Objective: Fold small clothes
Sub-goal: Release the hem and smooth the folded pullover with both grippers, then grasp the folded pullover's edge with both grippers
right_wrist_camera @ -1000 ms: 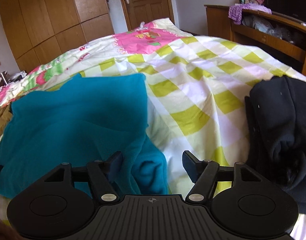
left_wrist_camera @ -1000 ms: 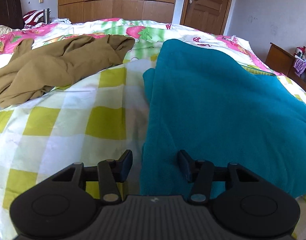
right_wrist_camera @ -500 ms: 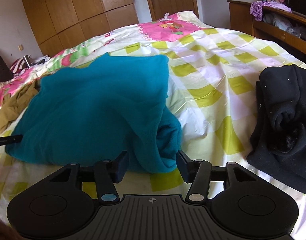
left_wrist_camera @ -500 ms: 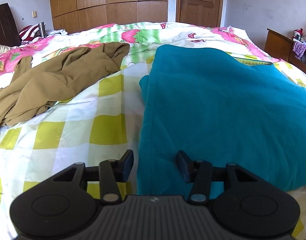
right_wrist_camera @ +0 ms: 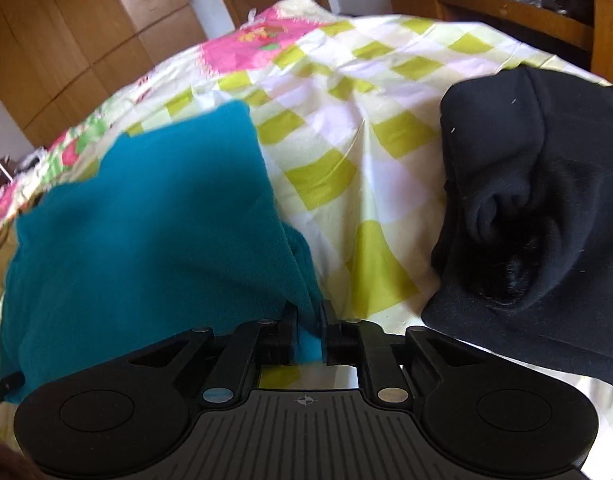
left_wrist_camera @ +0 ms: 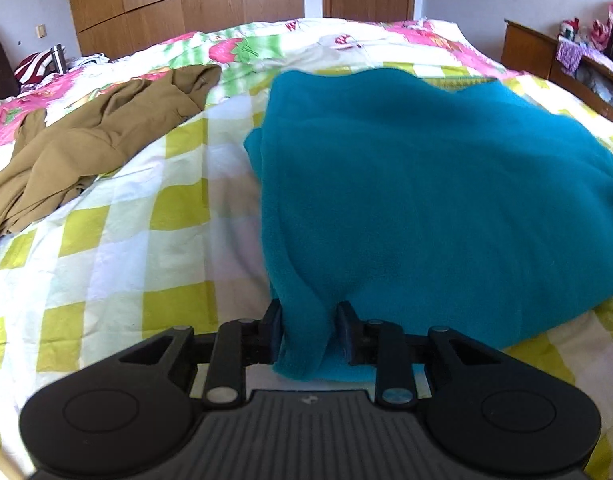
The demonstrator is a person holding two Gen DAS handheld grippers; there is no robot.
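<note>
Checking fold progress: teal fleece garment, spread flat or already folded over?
Partly folded. The teal fleece garment lies doubled, layered edges showing on its left side; both the left gripper and right gripper are closing on its near corners.

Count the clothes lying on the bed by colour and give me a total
Teal: 1, the fleece, its near edge between the jaws of both the left gripper and the right gripper, which are closing on it
Brown: 1, the garment
Black: 1, the garment
Total: 3
</note>
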